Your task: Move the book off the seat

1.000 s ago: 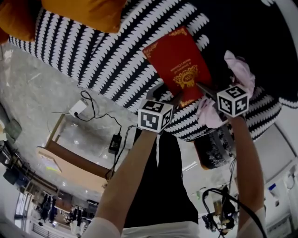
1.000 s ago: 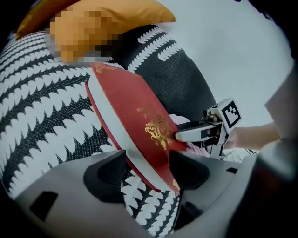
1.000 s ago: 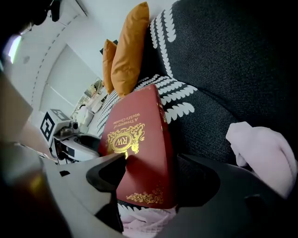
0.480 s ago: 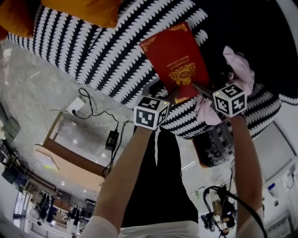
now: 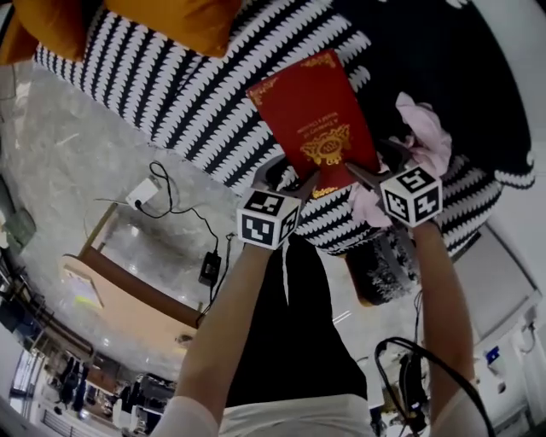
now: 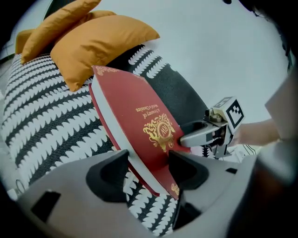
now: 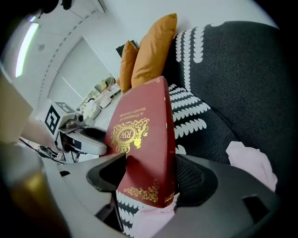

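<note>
A red book with a gold emblem is held tilted above the black-and-white patterned seat. My left gripper is shut on its near left edge, and my right gripper is shut on its near right corner. In the left gripper view the book stands on edge between the jaws of the left gripper, with the right gripper pinching its cover beyond. In the right gripper view the book fills the gap of the right gripper, and the left gripper shows at the left.
Orange cushions lie at the far end of the seat. A pink cloth sits on the seat just right of the book. Below the seat are a marble floor, a cable with an adapter and a wooden table.
Both grippers and the book have shifted slightly left in the head view. Both grips on the book are unchanged.
</note>
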The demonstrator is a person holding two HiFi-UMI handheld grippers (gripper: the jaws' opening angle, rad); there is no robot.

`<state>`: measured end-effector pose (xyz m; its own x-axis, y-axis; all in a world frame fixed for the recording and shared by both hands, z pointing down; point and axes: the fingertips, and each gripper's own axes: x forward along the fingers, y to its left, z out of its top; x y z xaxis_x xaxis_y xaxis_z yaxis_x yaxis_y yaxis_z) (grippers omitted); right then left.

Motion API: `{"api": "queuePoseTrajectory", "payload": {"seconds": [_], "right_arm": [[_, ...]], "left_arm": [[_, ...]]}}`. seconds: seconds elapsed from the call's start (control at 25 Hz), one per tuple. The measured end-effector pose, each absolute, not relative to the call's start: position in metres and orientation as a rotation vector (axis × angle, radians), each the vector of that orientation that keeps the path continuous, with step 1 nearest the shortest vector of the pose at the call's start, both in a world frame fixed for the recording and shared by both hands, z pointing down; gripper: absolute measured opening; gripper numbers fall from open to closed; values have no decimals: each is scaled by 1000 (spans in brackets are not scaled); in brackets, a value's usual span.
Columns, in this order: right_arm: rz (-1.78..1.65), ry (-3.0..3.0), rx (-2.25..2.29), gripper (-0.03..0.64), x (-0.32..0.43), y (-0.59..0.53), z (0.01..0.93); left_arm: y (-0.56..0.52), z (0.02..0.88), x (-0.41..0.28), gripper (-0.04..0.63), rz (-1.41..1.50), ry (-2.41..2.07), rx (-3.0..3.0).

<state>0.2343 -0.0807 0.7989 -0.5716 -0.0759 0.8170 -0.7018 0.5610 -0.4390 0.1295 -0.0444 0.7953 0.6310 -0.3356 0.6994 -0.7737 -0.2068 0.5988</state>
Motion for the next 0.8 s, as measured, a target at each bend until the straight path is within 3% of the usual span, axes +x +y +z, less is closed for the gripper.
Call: {"api": "queuePoseTrajectory", "payload": {"seconds": [0.24, 0.8], "right_arm": [[874, -2083, 610, 341, 244, -126, 727], [835, -2152, 571, 341, 245, -113, 580]], "left_arm": [[-82, 726, 142, 270, 429, -1002, 1840], [-65, 575, 144, 268, 380, -1107, 1839]]}}
